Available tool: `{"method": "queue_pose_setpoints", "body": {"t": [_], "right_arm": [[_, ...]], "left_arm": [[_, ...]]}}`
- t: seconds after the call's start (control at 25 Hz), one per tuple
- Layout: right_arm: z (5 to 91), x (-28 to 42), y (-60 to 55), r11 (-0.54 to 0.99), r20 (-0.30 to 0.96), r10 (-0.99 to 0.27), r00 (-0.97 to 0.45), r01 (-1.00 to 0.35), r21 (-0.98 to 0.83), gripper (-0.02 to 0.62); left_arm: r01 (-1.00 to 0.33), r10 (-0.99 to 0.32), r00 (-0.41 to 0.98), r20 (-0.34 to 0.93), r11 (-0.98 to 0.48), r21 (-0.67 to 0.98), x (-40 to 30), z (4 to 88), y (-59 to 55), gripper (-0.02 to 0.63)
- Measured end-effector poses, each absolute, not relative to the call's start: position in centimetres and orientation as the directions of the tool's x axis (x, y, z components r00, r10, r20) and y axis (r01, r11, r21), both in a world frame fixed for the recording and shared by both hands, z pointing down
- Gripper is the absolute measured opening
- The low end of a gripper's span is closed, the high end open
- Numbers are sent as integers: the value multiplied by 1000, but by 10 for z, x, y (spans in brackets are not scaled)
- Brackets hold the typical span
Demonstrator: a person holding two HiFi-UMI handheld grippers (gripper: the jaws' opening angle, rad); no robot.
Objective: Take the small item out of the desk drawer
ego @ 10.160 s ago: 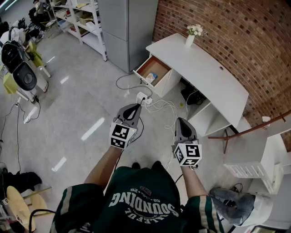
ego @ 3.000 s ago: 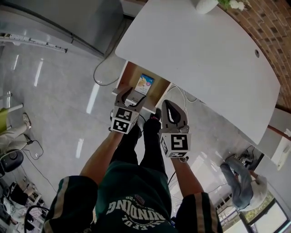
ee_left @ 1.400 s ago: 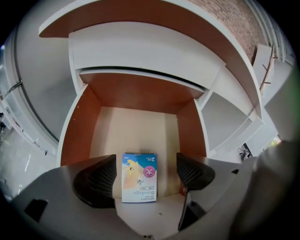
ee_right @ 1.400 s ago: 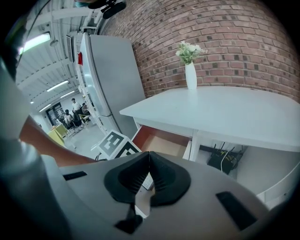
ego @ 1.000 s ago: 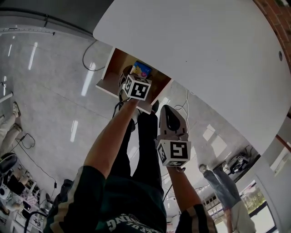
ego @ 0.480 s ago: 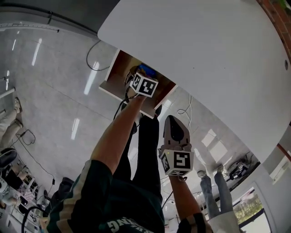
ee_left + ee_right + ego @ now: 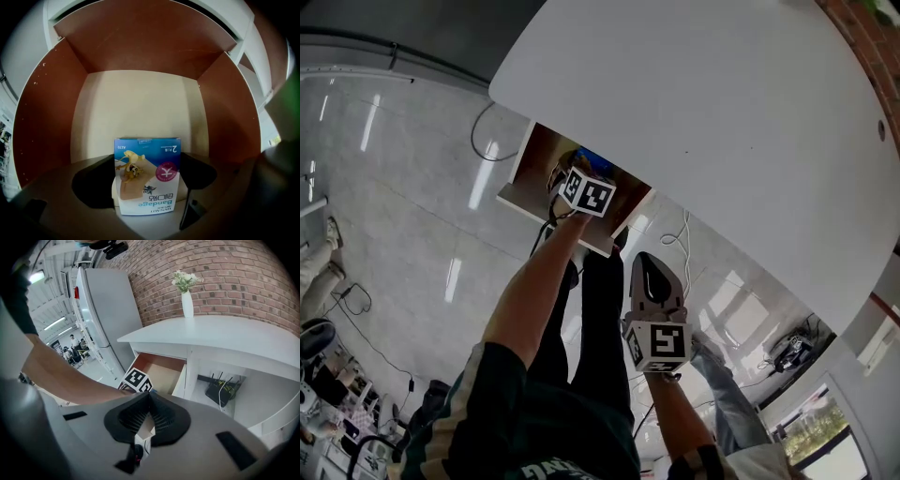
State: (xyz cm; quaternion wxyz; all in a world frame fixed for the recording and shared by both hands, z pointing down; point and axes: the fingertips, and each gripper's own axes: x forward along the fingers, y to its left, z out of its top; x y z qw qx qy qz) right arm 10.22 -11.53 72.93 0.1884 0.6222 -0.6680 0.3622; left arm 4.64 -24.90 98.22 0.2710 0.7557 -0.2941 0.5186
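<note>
The open wooden drawer sticks out from under the white desk. In it is a small blue bandage box, a sliver of which shows past the marker cube. My left gripper reaches into the drawer, and its dark jaws press against both sides of the box. My right gripper hangs shut and empty over the floor in front of the desk, short of the drawer. In the right gripper view its ribbed jaws meet, with the left marker cube beyond them.
A white vase with flowers stands on the desk by the brick wall. A grey cabinet is to the drawer's left. A router with cables sits in the open shelf under the desk. A cable loop lies on the floor.
Over the last second my left gripper has gone deeper into the drawer onto the box, then drawn back slightly towards the drawer's front. The right gripper has stayed shut below it.
</note>
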Motion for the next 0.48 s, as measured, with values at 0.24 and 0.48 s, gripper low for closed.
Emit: {"method": "queue_pose_setpoints", "body": {"t": [0.24,0.48], "right_arm": [[726,97,-117,-21,697,-698,-162,-969,-245,25],[717,86,-119,12,684,-709,-174,-972,-235,25]], "left_arm": [[-711,-203,313,928,-698,87,44,965,-252,431],[-710,-252,367,895,-697,95,36,929,-252,431]]}}
